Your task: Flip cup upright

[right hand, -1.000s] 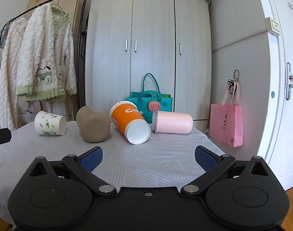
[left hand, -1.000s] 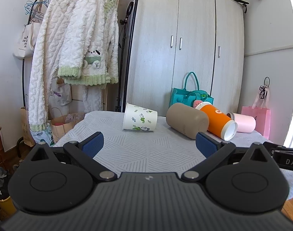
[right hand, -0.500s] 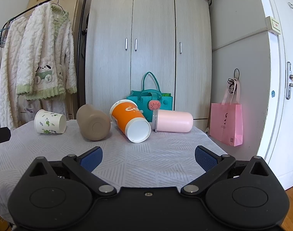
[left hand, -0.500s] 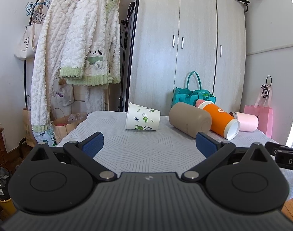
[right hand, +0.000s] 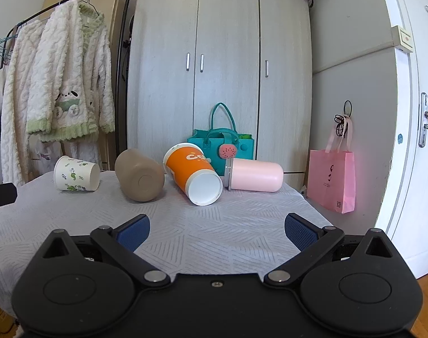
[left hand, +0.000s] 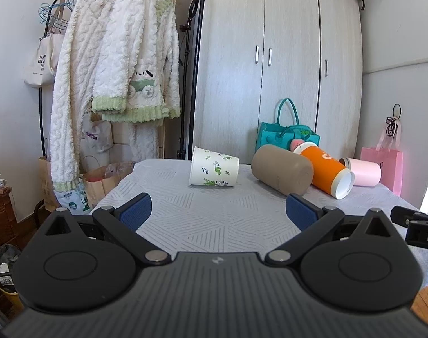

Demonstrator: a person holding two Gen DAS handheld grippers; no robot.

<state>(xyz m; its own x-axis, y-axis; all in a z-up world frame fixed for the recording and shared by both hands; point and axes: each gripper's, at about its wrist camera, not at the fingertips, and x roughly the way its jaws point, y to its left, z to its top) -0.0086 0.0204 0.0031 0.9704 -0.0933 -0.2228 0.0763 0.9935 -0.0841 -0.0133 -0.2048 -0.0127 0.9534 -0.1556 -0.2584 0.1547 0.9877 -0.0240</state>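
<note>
Several cups lie on their sides in a row at the far side of the table (left hand: 214, 219): a white paper cup with green leaves (left hand: 214, 171) (right hand: 76, 173), a brown cup (left hand: 281, 170) (right hand: 139, 178), an orange cup (left hand: 325, 170) (right hand: 192, 173) and a pink cup (left hand: 363, 171) (right hand: 254, 175). My left gripper (left hand: 218, 211) is open and empty, short of the white cup. My right gripper (right hand: 216, 229) is open and empty, short of the orange cup.
A grey patterned cloth (right hand: 208, 225) covers the table. Behind it stand a wardrobe (right hand: 219, 70), a teal bag (right hand: 222, 146), a clothes rack with white robes (left hand: 115, 70) and a pink bag (right hand: 332, 180). A door (right hand: 410, 112) is at right.
The left gripper has moved closer to the white cup and tilted slightly. The right gripper has barely moved. The cups lie as before.
</note>
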